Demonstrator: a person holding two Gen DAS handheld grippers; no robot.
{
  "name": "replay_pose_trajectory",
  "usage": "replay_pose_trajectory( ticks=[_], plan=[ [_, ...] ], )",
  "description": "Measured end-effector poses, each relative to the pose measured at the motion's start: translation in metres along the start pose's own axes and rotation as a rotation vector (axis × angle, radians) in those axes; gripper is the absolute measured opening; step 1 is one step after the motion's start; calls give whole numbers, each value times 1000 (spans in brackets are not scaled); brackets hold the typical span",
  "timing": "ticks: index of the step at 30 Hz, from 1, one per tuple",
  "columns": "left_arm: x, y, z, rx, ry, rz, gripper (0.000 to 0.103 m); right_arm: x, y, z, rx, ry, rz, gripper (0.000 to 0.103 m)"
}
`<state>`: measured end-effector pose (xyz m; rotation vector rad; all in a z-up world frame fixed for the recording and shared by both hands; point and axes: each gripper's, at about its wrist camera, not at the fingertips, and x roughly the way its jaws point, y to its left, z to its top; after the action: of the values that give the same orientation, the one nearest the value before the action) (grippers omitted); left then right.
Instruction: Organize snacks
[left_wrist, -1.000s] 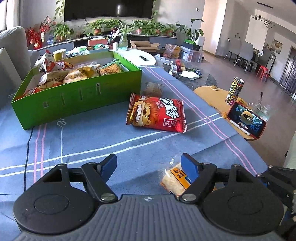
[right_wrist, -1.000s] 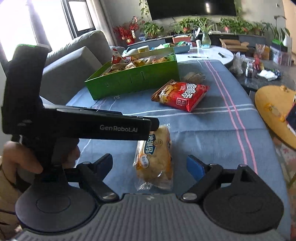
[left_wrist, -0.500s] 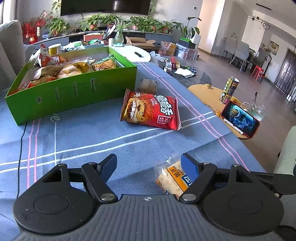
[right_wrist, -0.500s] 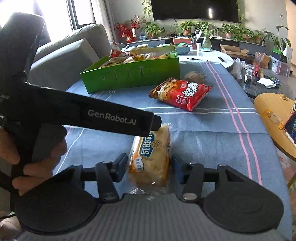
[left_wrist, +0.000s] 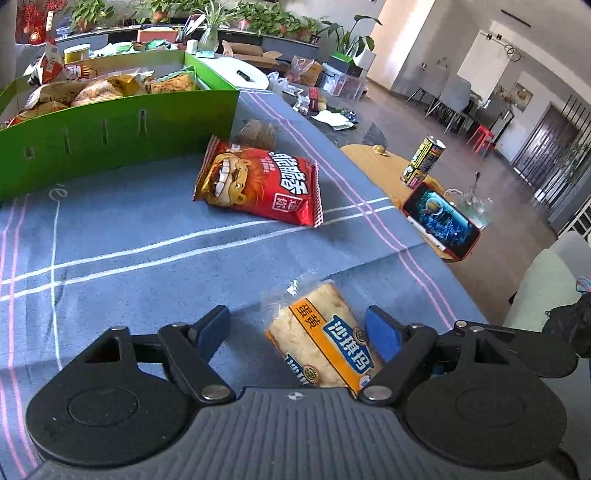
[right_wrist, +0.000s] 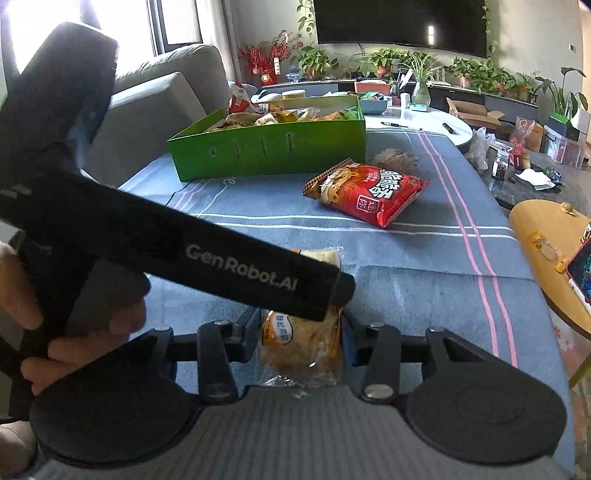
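A clear packet of yellow sachima cake (left_wrist: 325, 339) with an orange and blue label lies on the blue tablecloth near its front edge. My left gripper (left_wrist: 295, 325) is over it with its jaws closing. They are still wide apart: the packet sits against the right finger and the left pad is clear of it. In the right wrist view the same packet (right_wrist: 299, 347) sits between the pads of my right gripper (right_wrist: 301, 332), which press on both its sides. The left gripper's black body (right_wrist: 240, 262) crosses above it, held by a hand (right_wrist: 92, 332).
A green box (left_wrist: 110, 125) filled with snack bags stands at the back left. A red chip bag (left_wrist: 258, 184) and a small brown packet (left_wrist: 258, 133) lie beside it. To the right, a round wooden side table (left_wrist: 369, 162) holds a can (left_wrist: 424, 158) and a phone (left_wrist: 439, 221).
The right gripper's jaws have narrowed from wide open onto the sides of the cake packet. The left gripper has tipped down and nearer, bringing the packet further between its fingers.
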<state>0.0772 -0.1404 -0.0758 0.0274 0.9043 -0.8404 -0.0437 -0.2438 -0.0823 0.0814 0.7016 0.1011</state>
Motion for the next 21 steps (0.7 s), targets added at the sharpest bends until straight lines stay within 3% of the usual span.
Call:
replay_pose_trajectory(
  ticks=[2,11,21],
  plan=[
    [0,1,-1,-21,3,-45,56,1,1,0,-8,-2,-7,93],
    [-3,-2,-11,-33,-67,-40,54,3,6,1,-44,-1,-34,93],
    [-21,5,9,-29,-124,-14,53,3,12,19,-72,-30,-24,92]
  ],
)
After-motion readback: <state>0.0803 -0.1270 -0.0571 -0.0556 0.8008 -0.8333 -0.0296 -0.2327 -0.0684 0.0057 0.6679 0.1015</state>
